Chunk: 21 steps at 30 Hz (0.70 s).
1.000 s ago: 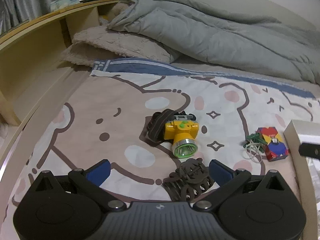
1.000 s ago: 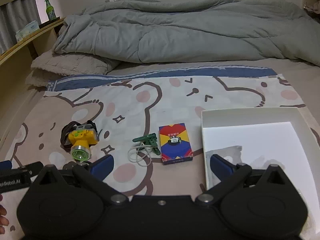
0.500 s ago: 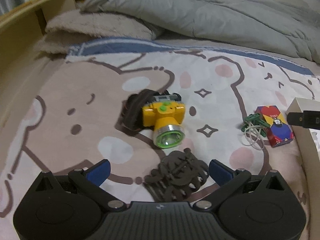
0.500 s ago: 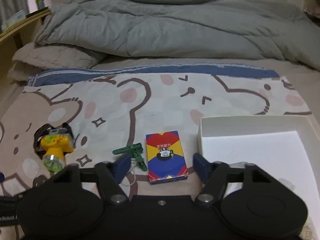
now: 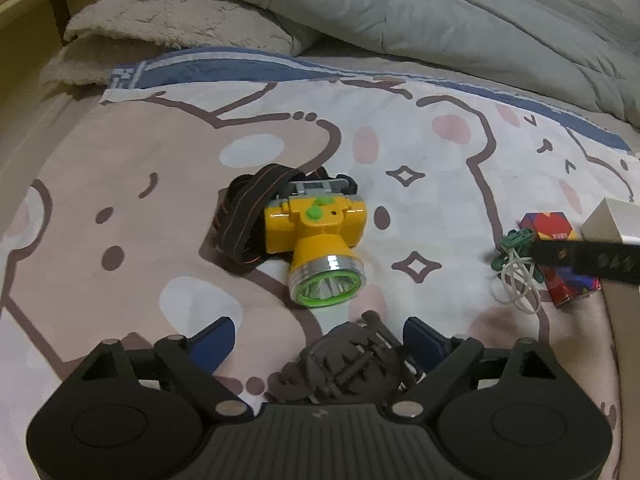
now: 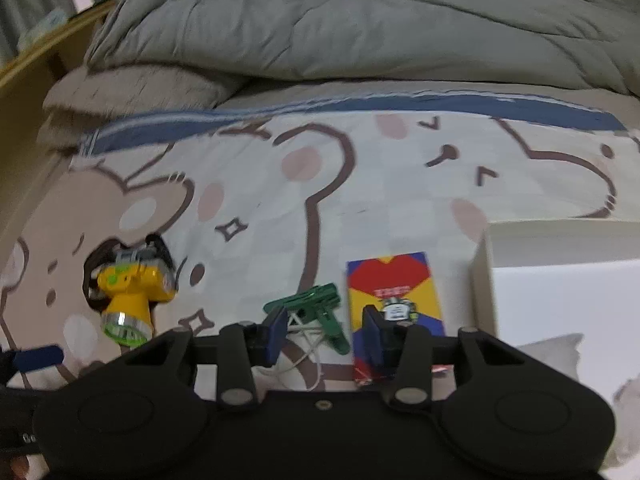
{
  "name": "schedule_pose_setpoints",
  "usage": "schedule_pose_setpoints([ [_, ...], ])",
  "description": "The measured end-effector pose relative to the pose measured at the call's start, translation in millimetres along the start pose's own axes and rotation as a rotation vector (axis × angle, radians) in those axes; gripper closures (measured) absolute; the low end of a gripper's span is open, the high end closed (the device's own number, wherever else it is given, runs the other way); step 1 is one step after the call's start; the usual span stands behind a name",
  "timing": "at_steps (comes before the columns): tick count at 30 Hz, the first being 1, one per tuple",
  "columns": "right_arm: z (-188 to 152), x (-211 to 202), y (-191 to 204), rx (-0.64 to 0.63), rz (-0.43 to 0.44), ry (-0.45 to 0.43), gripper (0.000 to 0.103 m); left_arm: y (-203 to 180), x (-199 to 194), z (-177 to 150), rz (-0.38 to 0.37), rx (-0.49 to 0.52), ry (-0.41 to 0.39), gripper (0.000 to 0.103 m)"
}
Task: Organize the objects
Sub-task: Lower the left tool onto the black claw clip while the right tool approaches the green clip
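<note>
A yellow headlamp (image 5: 316,236) with a dark strap lies on the cartoon bedsheet. My left gripper (image 5: 316,340) is open low over the sheet, with a brown claw hair clip (image 5: 348,364) lying between its fingers. My right gripper (image 6: 326,334) is partly closed but still open and empty. It hovers over a green clip (image 6: 320,312) with white elastic loops, next to a red, yellow and blue card box (image 6: 394,300). The headlamp also shows in the right wrist view (image 6: 130,288). The green clip (image 5: 514,246) and card box (image 5: 560,260) show at right in the left wrist view.
A white open box (image 6: 560,272) stands at the right, its corner (image 5: 612,220) showing in the left wrist view. A grey duvet (image 6: 360,20) and beige pillow (image 5: 180,28) lie at the back. A wooden shelf (image 6: 32,60) runs along the left.
My left gripper moved forward toward the headlamp, with the hair clip now between its fingers. My right gripper moved left and lower over the green clip, and its jaws narrowed.
</note>
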State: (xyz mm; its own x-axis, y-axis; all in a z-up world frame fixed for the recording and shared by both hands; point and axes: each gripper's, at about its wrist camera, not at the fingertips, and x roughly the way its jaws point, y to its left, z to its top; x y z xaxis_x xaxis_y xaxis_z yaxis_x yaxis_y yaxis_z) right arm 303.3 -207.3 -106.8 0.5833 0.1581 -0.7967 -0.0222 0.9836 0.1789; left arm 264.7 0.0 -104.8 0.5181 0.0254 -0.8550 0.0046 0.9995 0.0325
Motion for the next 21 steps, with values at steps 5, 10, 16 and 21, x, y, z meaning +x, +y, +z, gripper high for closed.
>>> schedule_pose_setpoints([
  [5,-1.8,14.4,7.9,-0.052,-0.002,0.038,0.06,0.0,5.8,2.4,-0.044,0.007,0.007,0.022],
  [10,-2.4,21.6,13.2,-0.087,0.009,0.049,0.058,-2.1,10.0,2.9,-0.088,0.026,0.028,0.031],
  [16,-4.6,32.2,17.0,-0.121,-0.022,0.072,0.059,-6.9,7.2,0.2,-0.12,0.062,0.035,0.044],
  [21,-6.7,33.2,22.1,-0.166,-0.07,0.071,0.078,-9.8,0.0,-3.7,-0.132,0.082,0.031,0.049],
])
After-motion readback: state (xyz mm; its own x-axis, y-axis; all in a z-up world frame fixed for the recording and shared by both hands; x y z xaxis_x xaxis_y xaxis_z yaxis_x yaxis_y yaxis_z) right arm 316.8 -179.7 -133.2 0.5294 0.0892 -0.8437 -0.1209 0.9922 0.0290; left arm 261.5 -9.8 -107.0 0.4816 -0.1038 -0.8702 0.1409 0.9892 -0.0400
